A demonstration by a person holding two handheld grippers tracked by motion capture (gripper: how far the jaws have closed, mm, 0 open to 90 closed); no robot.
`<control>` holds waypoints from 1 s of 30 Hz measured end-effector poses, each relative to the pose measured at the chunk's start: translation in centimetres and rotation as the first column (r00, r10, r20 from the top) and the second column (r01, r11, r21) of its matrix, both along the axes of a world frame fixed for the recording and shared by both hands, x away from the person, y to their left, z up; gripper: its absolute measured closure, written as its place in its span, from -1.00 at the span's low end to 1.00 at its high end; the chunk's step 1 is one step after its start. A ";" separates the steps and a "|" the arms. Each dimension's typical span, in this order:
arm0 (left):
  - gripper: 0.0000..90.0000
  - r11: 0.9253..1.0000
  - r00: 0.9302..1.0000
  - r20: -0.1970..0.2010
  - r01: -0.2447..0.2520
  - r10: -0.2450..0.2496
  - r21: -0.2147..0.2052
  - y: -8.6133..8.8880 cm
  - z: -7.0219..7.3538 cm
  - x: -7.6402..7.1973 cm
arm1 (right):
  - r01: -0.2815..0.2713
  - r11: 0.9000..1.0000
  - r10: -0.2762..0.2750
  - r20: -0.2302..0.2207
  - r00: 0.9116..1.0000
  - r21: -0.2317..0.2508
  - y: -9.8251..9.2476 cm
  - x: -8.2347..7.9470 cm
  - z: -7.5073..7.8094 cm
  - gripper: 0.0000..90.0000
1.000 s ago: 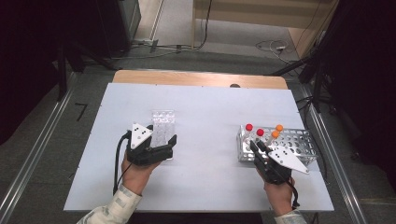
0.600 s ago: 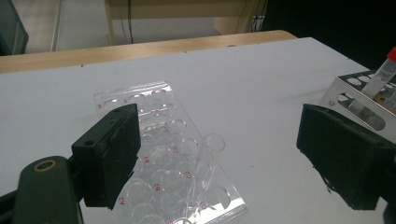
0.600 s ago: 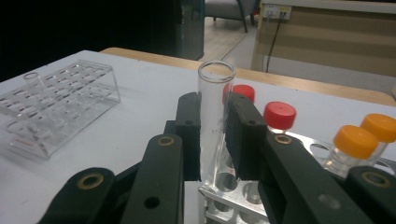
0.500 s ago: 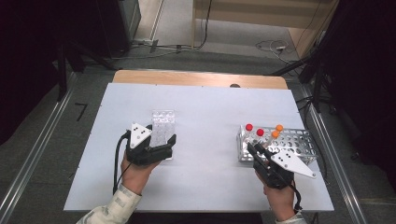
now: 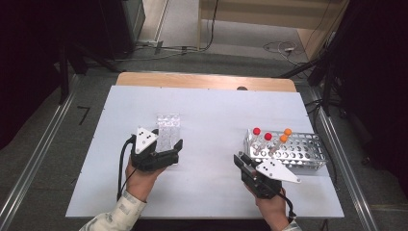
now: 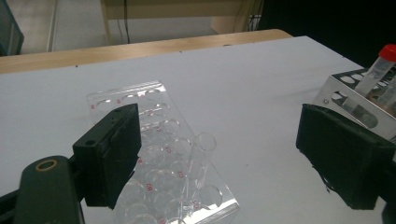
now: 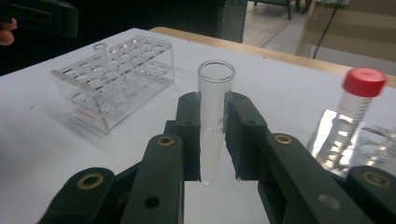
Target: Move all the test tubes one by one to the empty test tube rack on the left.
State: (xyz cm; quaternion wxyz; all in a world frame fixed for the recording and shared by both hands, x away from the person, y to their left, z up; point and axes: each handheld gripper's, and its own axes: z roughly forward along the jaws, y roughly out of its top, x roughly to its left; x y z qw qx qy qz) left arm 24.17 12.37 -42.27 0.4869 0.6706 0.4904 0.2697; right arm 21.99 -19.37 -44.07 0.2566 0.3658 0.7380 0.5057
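Glass tube (image 7: pixel 215 121) is standing clamped in the right gripper (image 7: pixel 214 135), between metal rack (image 5: pixel 293 153) and clear rack (image 5: pixel 168 137); one tube (image 6: pixel 198 161) is already sitting there, left gripper (image 6: pixel 243 158) idling released.

Grey floor (image 5: pixel 43 120) with cables (image 5: pixel 279 48) beyond the white table (image 5: pixel 211 110).

No label or number here is legible.

Left tongs (image 5: pixel 169 150) agape — right tongs (image 7: pixel 213 135) clamped
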 end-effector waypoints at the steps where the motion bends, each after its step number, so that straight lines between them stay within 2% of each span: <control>1: -0.67 1.000 1.000 0.001 0.007 -0.007 -0.006 -0.1 0.0 -0.1 | -0.008 1.000 0.008 0.000 1.000 -0.003 0.2 0.0 -0.1 0.63; 6: -0.67 0.998 0.999 -0.010 0.052 -0.052 -0.032 -0.9 0.4 -0.4 | -0.035 0.999 0.035 -0.006 0.999 -0.012 1.3 0.0 -0.5 0.63; 10: -0.66 0.995 0.996 -0.008 0.091 -0.091 -0.034 -1.8 0.7 -0.9 | -0.058 0.998 0.058 -0.013 0.998 -0.020 2.2 0.2 -0.9 0.63; 18: -0.66 0.985 0.985 -0.006 0.169 -0.170 -0.021 -3.7 1.0 -1.8 | -0.114 0.993 0.114 -0.021 0.993 -0.033 4.6 0.1 -1.4 0.63; 24: -0.65 0.979 0.979 -0.009 0.204 -0.204 -0.009 -4.7 0.8 -2.2 | -0.147 0.988 0.145 -0.032 0.989 -0.039 6.1 0.1 -1.8 0.63; 27: -0.51 0.971 0.971 -0.006 0.237 -0.237 -0.001 -5.2 0.7 -2.4 | -0.160 0.986 0.159 -0.036 0.987 -0.040 6.7 0.0 -1.9 0.63; 30: -0.23 0.957 0.957 -0.010 0.290 -0.290 -0.004 -5.5 0.5 -2.5 | -0.176 0.983 0.175 -0.035 0.984 -0.041 7.2 -0.1 -1.9 0.63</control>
